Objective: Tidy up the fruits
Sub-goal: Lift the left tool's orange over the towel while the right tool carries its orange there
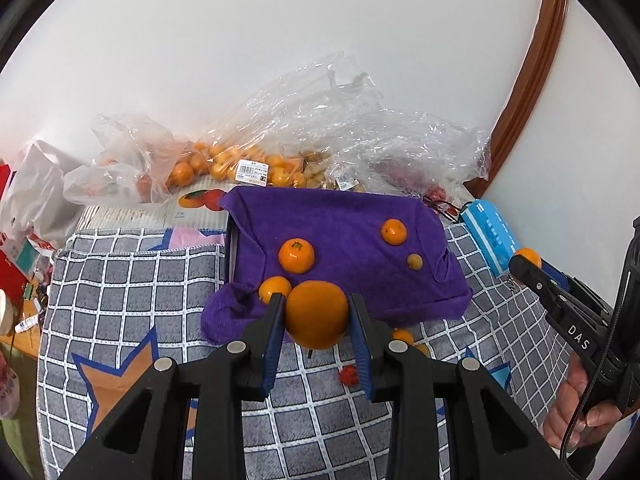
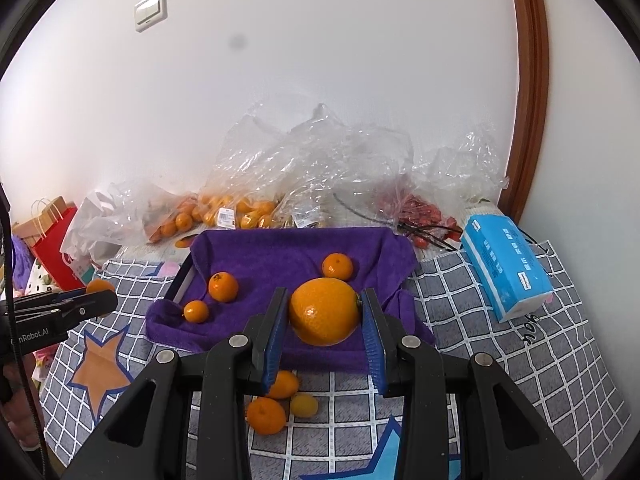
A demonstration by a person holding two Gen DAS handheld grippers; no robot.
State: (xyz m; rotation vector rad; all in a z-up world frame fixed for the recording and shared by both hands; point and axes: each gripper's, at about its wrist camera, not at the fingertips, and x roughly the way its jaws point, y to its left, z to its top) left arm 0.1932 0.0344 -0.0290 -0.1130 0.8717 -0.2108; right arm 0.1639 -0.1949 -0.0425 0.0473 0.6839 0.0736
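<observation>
left hand-held gripper squeezes an orange | right hand-held gripper squeezes a big orange | risk: round fruit slips out, rolls off purple towel just ahead

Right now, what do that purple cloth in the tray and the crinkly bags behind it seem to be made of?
The purple cloth looks like soft terry or microfibre: matte, fuzzy pile, limp folds over the tray edge. The bags look like thin clear plastic film: glossy, creased, with fruit showing through.
</observation>
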